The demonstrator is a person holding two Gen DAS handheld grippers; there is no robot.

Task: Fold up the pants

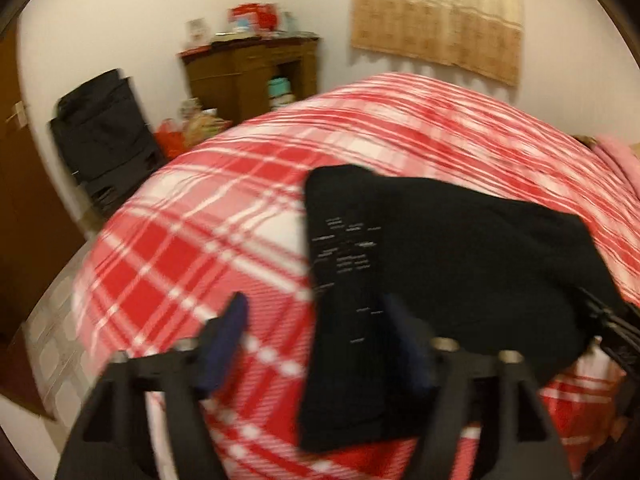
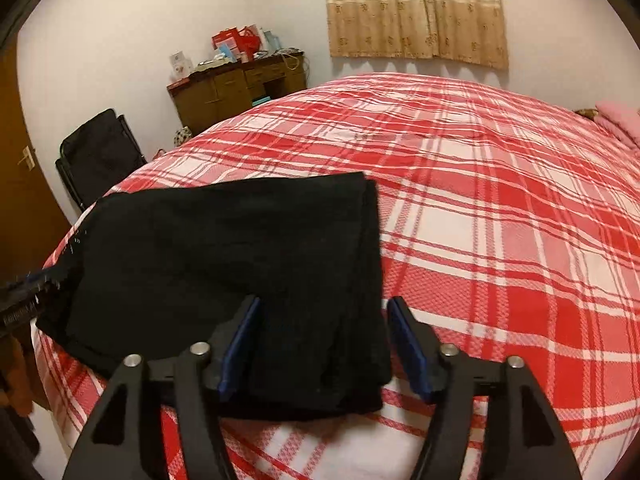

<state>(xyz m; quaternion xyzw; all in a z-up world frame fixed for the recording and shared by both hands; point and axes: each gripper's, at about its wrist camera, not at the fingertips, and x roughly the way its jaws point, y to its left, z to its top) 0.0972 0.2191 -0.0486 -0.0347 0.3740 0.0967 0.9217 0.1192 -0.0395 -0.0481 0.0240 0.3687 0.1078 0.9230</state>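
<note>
The black pants (image 2: 224, 256) lie folded in a flat bundle near the front edge of the bed with the red and white plaid cover (image 2: 500, 240). My right gripper (image 2: 322, 312) is open, its blue pads astride the bundle's right end, holding nothing. In the left wrist view, which is blurred, the pants (image 1: 440, 256) lie to the right and my left gripper (image 1: 312, 312) is open over the bundle's left edge, one finger over the plaid cover (image 1: 192, 240). The other gripper's black frame (image 1: 616, 320) shows at the right edge there.
A brown wooden desk (image 2: 240, 88) with boxes stands against the far wall. A black folding chair (image 2: 100, 156) stands left of the bed. A brown door (image 2: 24, 200) is at the far left. A beige curtain (image 2: 416, 8) hangs behind. Pink pillows (image 2: 616, 120) lie far right.
</note>
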